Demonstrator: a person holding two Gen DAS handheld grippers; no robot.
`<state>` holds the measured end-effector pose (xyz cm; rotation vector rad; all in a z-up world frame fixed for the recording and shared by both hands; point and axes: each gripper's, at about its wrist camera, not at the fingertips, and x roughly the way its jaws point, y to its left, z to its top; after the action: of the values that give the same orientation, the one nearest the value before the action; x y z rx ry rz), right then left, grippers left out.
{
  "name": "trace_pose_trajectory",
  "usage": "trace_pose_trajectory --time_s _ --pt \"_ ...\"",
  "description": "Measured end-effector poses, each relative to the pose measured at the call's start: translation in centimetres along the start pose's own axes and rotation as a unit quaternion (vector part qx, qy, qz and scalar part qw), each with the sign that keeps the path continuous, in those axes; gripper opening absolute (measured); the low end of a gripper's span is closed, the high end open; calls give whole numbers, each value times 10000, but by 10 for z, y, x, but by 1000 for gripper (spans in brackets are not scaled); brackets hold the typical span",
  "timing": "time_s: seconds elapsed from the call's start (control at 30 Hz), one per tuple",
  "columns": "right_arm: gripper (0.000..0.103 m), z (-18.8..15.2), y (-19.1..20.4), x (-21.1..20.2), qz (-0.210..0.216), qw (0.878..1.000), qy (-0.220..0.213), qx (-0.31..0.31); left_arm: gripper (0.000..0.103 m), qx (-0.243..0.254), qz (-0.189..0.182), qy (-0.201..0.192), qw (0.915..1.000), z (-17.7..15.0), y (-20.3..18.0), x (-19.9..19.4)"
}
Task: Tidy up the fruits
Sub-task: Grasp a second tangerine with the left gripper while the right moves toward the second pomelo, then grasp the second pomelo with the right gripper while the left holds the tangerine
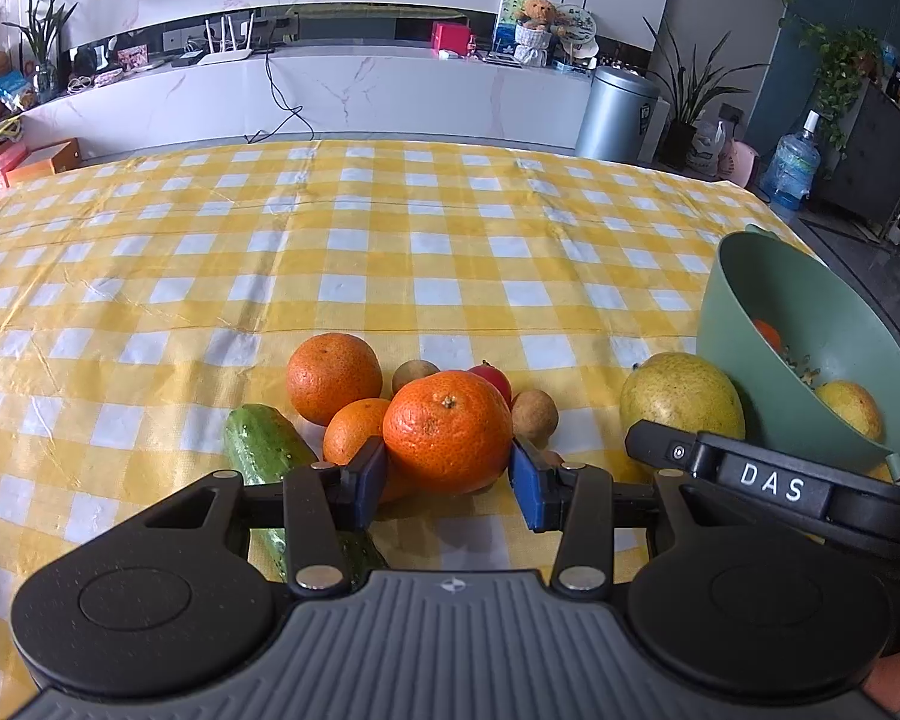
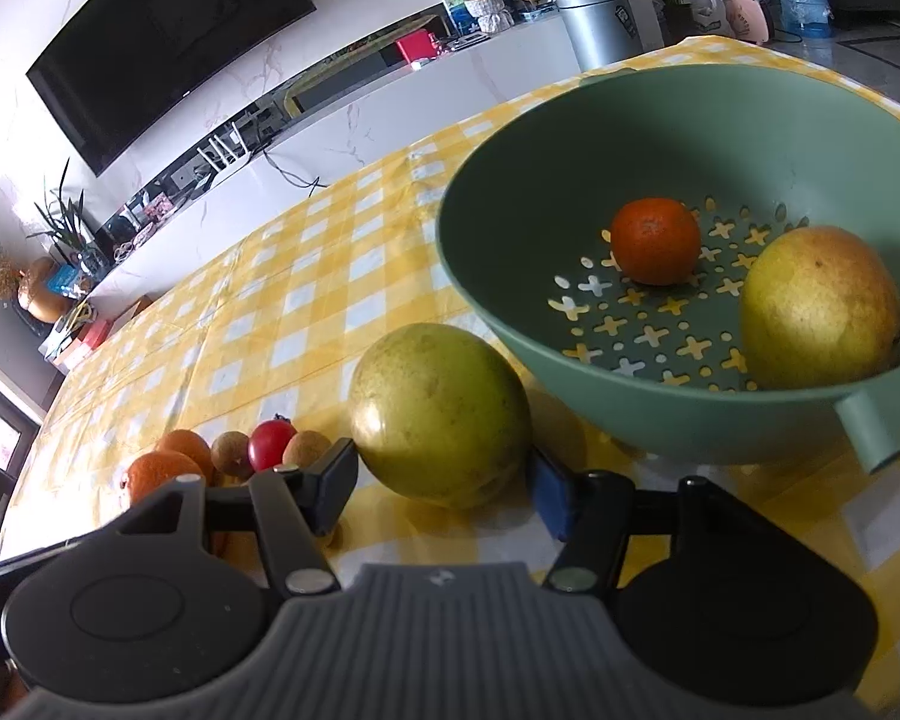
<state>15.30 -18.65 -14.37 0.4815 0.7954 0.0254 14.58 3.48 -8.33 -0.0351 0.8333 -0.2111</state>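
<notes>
So far we've got one small orange tangerine & one yellow mango in the green plastic colander bowl. Left gripper fingers touch both sides of a big orange mandarin on the table; right gripper sits wide apart around a yellow-green mango beside the bowl, grip unclear. Rest of the fruit's still out.

Four oranges show: three bunched at the left gripper's fingertips, one ahead of the right gripper in the single green bowl. Two mangoes: one between the right fingers, one in the bowl. Two brown longans, one red tomato, and one cucumber lie beside the left fingers.
</notes>
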Motion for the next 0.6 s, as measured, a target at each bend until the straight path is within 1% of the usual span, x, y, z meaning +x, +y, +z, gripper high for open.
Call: trace_pose_trajectory --time_s 0.23,0.37,0.43,0.57,0.6 --pt "59 -10 5 -24 55 9982 436 -417 50 11 5 45 10000 -5 1 -6" --pt "59 -19 13 -35 -61 9934 579 -992 50 13 -13 66 10000 -6 1 -6" --pt "59 -23 17 -36 -105 9906 566 -1237 50 9 -18 63 10000 -6 2 -7" --pt "60 -25 25 -34 -234 9847 396 -1680 50 -57 -33 62 10000 -7 3 -8" --pt "65 -25 28 -34 -301 9833 324 -1764 50 -79 -36 62 9999 -7 3 -8"
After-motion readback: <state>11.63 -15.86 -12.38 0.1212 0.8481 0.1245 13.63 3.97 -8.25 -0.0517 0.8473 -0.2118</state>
